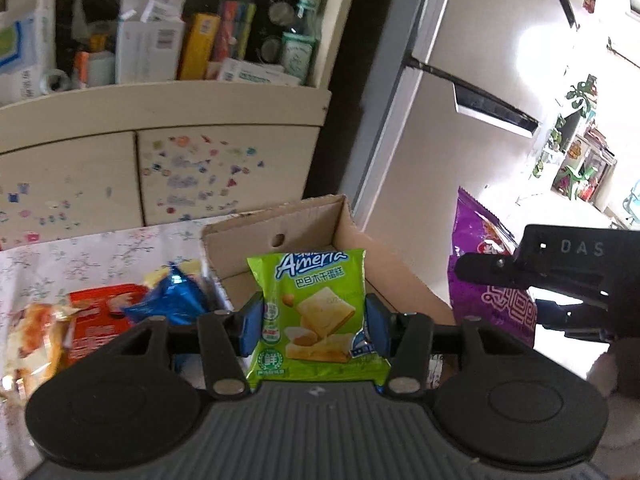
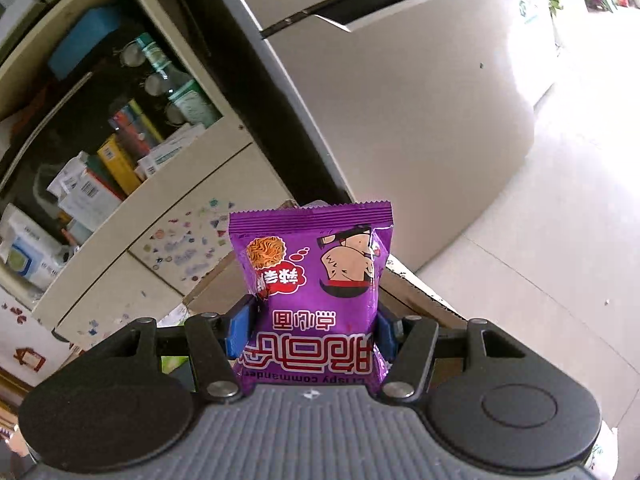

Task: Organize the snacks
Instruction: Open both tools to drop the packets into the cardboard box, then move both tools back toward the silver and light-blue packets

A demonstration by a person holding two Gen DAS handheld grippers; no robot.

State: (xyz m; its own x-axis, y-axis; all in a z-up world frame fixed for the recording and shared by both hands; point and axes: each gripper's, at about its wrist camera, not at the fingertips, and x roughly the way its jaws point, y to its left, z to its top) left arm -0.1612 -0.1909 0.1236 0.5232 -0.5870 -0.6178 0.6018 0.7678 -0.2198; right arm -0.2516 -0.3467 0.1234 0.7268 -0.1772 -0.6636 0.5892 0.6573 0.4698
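Observation:
My left gripper (image 1: 314, 326) is shut on a green cake packet (image 1: 316, 312) and holds it upright in front of an open cardboard box (image 1: 320, 220). My right gripper (image 2: 310, 330) is shut on a purple noodle snack packet (image 2: 316, 280), held upside down above the box's edge (image 2: 416, 292). The purple packet (image 1: 488, 280) and the right gripper's body also show at the right of the left wrist view. A blue packet (image 1: 172, 300), a red packet (image 1: 100, 320) and a bread packet (image 1: 32, 336) lie on the floral tablecloth (image 1: 80, 256) left of the box.
A cream cabinet (image 1: 160, 120) with sticker-covered doors stands behind the table, its shelf full of boxes and bottles. A grey refrigerator (image 2: 400, 120) stands to the right. Tiled floor (image 2: 540, 280) lies beyond the box.

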